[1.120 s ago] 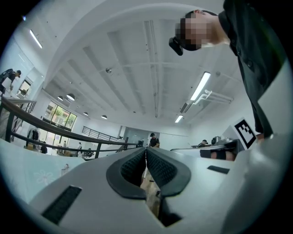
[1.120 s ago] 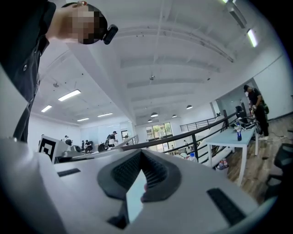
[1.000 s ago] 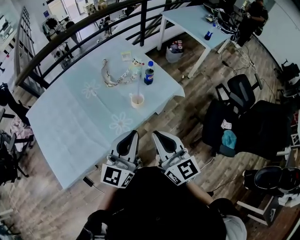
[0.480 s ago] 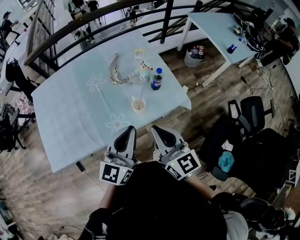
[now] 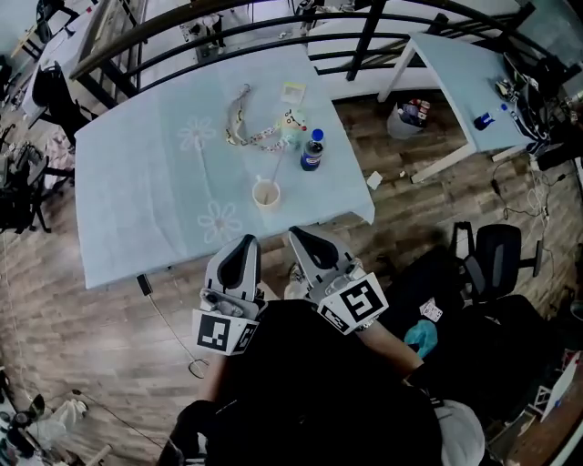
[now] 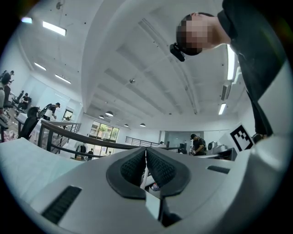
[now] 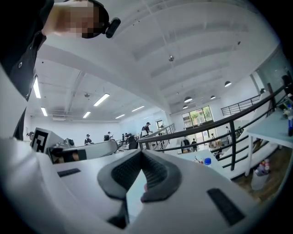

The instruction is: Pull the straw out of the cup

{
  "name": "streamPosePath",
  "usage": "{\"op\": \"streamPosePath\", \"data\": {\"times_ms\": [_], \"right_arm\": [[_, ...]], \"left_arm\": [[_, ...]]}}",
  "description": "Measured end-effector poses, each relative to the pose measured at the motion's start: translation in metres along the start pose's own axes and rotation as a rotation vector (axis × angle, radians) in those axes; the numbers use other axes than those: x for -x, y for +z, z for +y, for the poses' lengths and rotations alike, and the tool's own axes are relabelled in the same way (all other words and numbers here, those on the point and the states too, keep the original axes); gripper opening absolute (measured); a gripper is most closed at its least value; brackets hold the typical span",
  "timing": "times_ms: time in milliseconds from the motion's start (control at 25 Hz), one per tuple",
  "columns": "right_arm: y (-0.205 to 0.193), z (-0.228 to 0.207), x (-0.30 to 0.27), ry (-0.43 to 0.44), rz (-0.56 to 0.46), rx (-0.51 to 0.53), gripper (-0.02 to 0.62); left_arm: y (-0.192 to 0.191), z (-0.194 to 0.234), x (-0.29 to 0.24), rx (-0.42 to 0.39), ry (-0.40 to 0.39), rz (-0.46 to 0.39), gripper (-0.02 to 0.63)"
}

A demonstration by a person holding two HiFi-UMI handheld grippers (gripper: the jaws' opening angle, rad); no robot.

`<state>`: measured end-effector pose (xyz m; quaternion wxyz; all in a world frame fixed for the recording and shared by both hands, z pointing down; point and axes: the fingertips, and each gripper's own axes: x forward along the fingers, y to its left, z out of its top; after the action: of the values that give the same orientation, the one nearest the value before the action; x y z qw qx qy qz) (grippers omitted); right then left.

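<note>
A paper cup with a pale straw standing in it sits near the front edge of the light blue table. Both grippers are held close to my body, short of the table edge and apart from the cup. The left gripper points at the table's front edge, left of the cup. The right gripper points just right of it. In the left gripper view the left gripper has its pads together with nothing held. In the right gripper view the right gripper is likewise shut and empty.
A blue-labelled bottle, a lanyard and small items lie behind the cup. A dark railing runs behind the table. A second white table, a bin and office chairs stand to the right. A cable trails on the floor.
The view has swung, so the table and cup now lie more straight ahead. Both grippers moved sideways with my body, staying shut and side by side.
</note>
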<state>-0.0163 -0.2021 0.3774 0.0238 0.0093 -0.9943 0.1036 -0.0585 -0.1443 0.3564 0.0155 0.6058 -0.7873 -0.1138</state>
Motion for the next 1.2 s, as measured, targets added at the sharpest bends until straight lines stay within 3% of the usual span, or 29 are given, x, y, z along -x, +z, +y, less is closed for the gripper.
{"op": "streamPosePath", "data": {"times_ms": [320, 600, 920, 1200], "right_arm": [[-0.015, -0.023, -0.015, 0.018, 0.050, -0.041, 0.008], [-0.046, -0.054, -0.052, -0.039, 0.130, -0.060, 0.009], [-0.075, -0.086, -0.097, -0.111, 0.233, -0.028, 0.009], [-0.112, -0.122, -0.129, -0.202, 0.341, -0.096, 0.009]], "left_arm": [[-0.006, 0.004, -0.004, -0.011, 0.057, 0.028, 0.015], [-0.011, 0.028, -0.019, -0.001, 0.058, 0.024, 0.015], [-0.001, 0.054, -0.069, 0.020, -0.028, -0.003, 0.015], [0.001, 0.089, -0.104, 0.043, -0.084, 0.016, 0.015]]}}
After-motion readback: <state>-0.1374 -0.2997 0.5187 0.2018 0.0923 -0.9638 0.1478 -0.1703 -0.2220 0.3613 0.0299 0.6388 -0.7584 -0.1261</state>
